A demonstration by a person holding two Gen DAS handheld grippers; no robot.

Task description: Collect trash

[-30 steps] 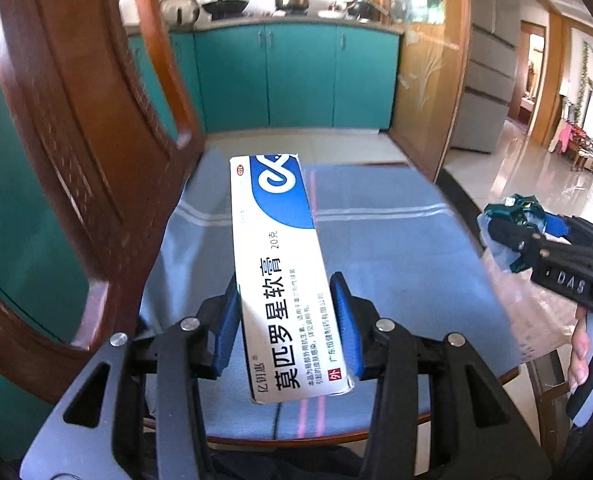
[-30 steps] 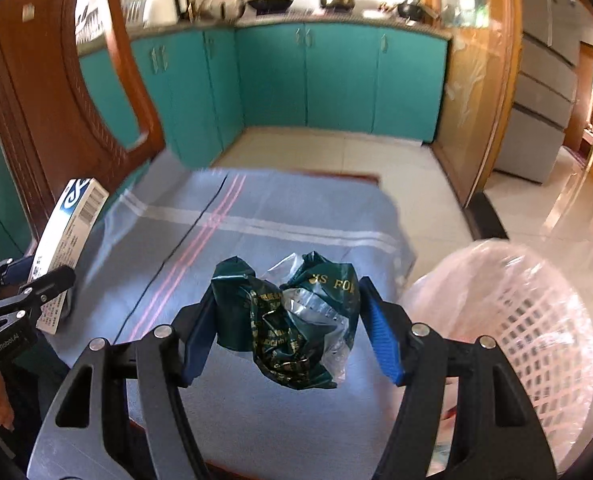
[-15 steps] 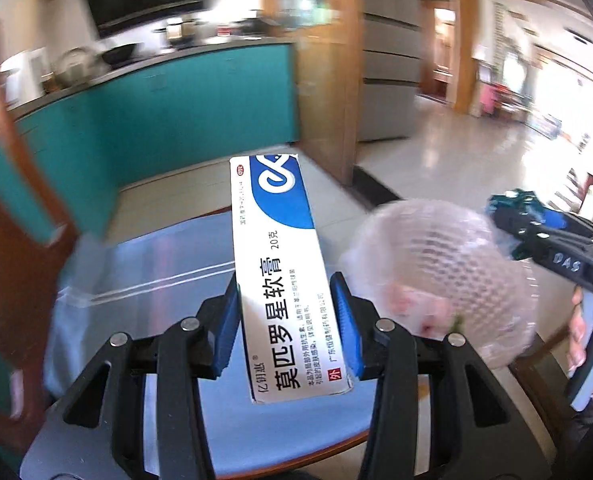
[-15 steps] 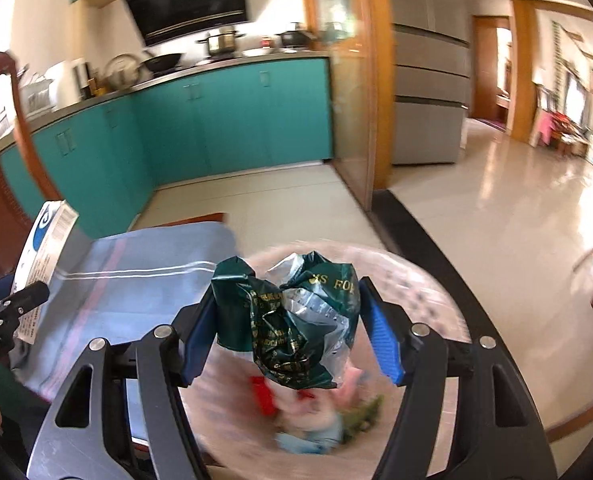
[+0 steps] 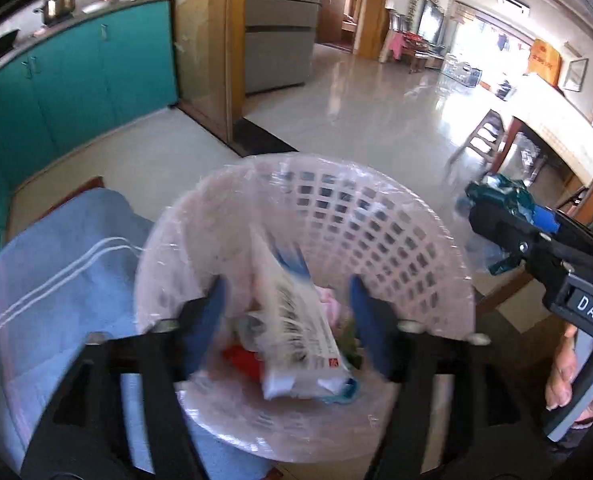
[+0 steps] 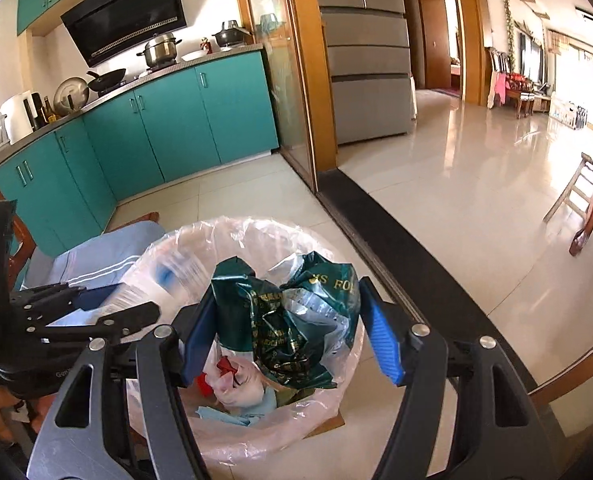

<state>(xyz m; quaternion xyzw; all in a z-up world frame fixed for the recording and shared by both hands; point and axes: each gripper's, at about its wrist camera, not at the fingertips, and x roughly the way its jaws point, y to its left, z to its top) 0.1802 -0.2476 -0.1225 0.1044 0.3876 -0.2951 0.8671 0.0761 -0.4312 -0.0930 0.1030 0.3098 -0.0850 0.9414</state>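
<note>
Grippers: two, both over the pink lattice bin (image 5: 376,224).
Left gripper (image 5: 288,312): jaws spread, just opened wider; white medicine box (image 5: 296,320) blurred between the blue pads, clear of both, tilted, lower end at 6 o'clock among the trash in the bin.
Right gripper (image 6: 286,324): jaws pinching the crumpled dark green plastic bag (image 6: 292,320), above the bin mouth; in the left view at 3 o'clock, beside the bin rim.
Medicine boxes: one, with blue marking and red mark near its lower corner.
Green bags: one, gold lettering, clear film mixed in.
Bins: one, lined with a thin clear bag (image 6: 256,232); inside, red scrap (image 6: 216,376), pale blue scrap (image 6: 232,412), pinkish wad; exact count of scraps cannot be told.
Hands: one seen, fingers (image 5: 560,376) on the right gripper's handle at 4 o'clock.
Surface: blue cloth with white stripes (image 5: 56,264) at 9 o'clock of the bin, on a wooden seat.
Floor: glossy pale tiles (image 6: 476,168), dark threshold strip (image 6: 396,248) running from 12 towards 4 o'clock.
Room: teal kitchen cabinets (image 6: 168,120), one steel pot (image 6: 160,50), one wok, black range hood, grey fridge (image 6: 364,60), wooden door frames, wooden chair (image 6: 588,200) at 3 o'clock.
</note>
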